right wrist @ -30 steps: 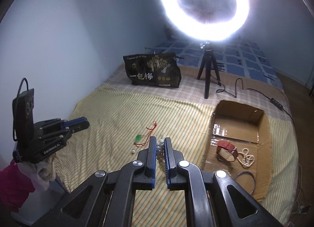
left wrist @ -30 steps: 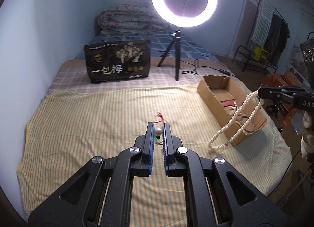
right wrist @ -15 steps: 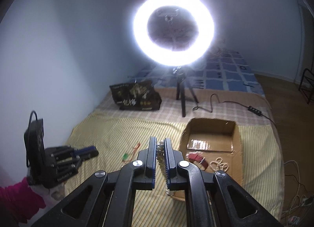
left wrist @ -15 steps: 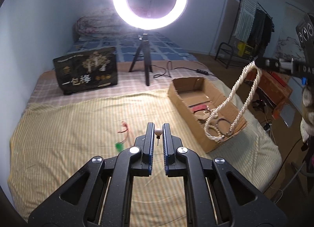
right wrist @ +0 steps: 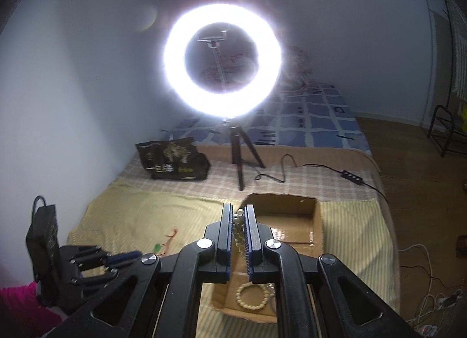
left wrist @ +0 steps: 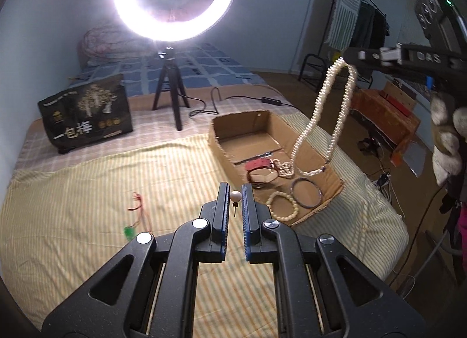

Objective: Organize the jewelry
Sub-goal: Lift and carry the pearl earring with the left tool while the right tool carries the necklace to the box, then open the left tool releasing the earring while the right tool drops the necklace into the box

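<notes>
My left gripper (left wrist: 235, 189) is shut on a small pearl pin (left wrist: 235, 198), held above the striped sheet beside the cardboard box (left wrist: 329, 162). My right gripper (right wrist: 239, 211) is shut on a long pearl necklace (left wrist: 321, 104), which hangs in a loop above the box; its beads show between the jaws in the right wrist view (right wrist: 238, 224). The box holds a red watch (left wrist: 259, 166), a pearl cluster (left wrist: 284, 168), a bead bracelet (left wrist: 282, 206) and a metal bangle (left wrist: 307, 196). A red cord with a green charm (left wrist: 135, 215) lies on the sheet.
A lit ring light on a tripod (left wrist: 172, 95) and a black bag (left wrist: 84, 116) stand at the back of the bed. A cable with a switch (left wrist: 271, 100) runs behind the box. The bed's edge drops off right of the box.
My right gripper has lifted the pearl necklace higher and over the box. My left gripper has moved right toward the box with the pearl pin; both stay shut.
</notes>
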A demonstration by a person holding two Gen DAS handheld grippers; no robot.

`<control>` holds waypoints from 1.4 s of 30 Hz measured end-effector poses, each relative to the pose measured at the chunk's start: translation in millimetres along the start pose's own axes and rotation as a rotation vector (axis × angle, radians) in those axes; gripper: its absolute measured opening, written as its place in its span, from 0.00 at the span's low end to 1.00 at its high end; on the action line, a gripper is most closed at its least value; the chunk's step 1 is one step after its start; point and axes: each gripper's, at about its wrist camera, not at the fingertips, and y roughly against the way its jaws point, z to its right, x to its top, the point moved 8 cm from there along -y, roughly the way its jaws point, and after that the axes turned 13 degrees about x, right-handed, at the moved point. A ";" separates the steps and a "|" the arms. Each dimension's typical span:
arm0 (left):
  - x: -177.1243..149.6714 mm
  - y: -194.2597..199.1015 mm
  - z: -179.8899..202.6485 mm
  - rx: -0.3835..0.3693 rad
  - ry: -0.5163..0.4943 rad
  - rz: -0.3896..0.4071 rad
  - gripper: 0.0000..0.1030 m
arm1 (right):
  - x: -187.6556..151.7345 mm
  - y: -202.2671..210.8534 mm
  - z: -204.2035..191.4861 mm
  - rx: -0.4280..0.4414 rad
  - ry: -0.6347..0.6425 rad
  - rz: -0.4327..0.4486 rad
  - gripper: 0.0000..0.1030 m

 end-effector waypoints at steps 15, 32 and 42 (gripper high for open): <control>2.7 -55.6 49.5 -0.058 -0.030 -0.057 0.06 | 15.6 -42.0 64.6 -0.094 -0.029 -0.050 0.04; -4.7 -103.8 74.4 -0.056 -0.068 -0.107 0.06 | 29.8 -92.1 106.6 -0.155 -0.046 -0.088 0.00; -13.1 -116.8 85.8 -0.079 -0.098 -0.163 0.26 | 11.5 -106.8 110.7 -0.130 -0.067 -0.125 0.44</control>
